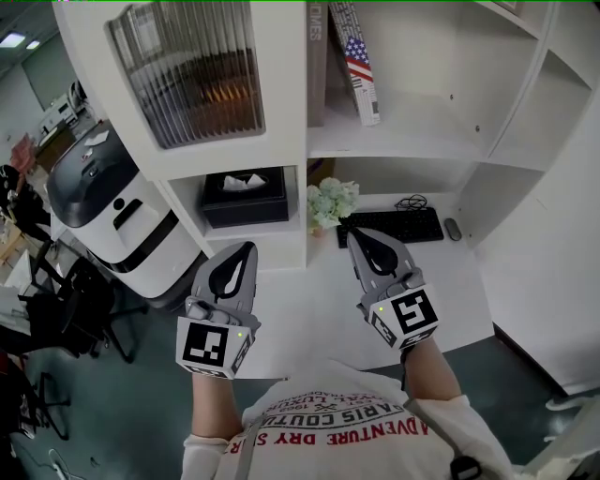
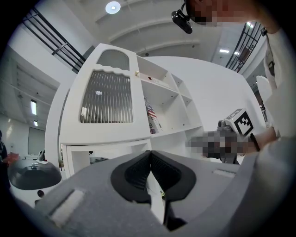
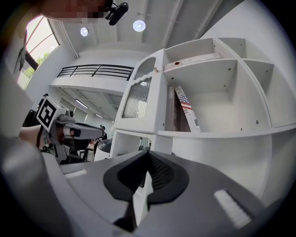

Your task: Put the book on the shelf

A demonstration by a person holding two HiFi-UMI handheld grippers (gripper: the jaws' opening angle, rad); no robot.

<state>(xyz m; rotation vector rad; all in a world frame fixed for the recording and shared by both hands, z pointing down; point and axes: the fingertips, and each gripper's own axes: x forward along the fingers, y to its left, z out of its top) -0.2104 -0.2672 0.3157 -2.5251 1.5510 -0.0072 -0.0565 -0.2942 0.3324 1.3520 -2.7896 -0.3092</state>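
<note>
White shelf [image 1: 403,131] carries the flag-covered book [image 1: 362,62], leaning far right of a dark volume; our head view crops its top, while the right tool's view shows it whole. Left tool [image 1: 247,249] and right tool [image 1: 354,236] hover nearer, both pressed together, empty.

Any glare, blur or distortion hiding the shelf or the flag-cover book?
Head view: even light, sharp; the flag-patterned book leans clearly in the white shelf unit. Left gripper view: heavy fisheye bowing, dark corners, round ceiling lamp bright without flare. Right gripper view: same bowing, window bright at upper left.
</note>
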